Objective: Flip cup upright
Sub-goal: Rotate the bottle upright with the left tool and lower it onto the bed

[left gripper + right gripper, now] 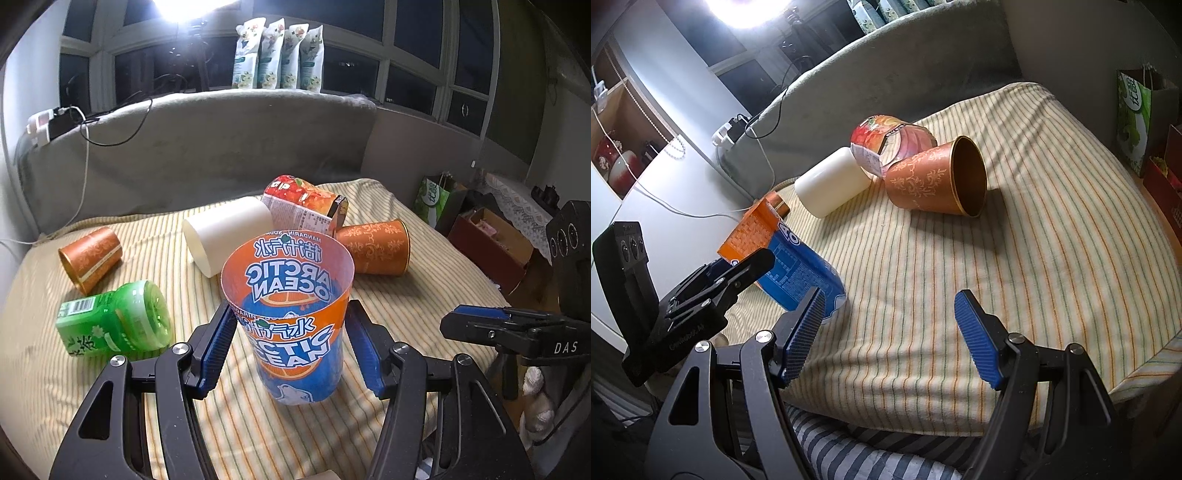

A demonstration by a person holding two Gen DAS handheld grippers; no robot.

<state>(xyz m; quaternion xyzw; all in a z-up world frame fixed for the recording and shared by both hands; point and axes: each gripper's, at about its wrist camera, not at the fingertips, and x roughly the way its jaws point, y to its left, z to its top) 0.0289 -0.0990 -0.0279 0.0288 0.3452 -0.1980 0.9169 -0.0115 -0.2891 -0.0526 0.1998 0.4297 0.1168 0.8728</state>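
Left tool (291,350) brackets my one Arctic Ocean cup (295,325), contact unclear; right tool (890,339) gapes empty; two copper cups (90,258) lie sideways.

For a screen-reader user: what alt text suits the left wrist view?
The left gripper holds an open-topped Arctic Ocean cup between its blue pads over a striped cloth. Behind lie two orange cups, a white cup and a green bottle.
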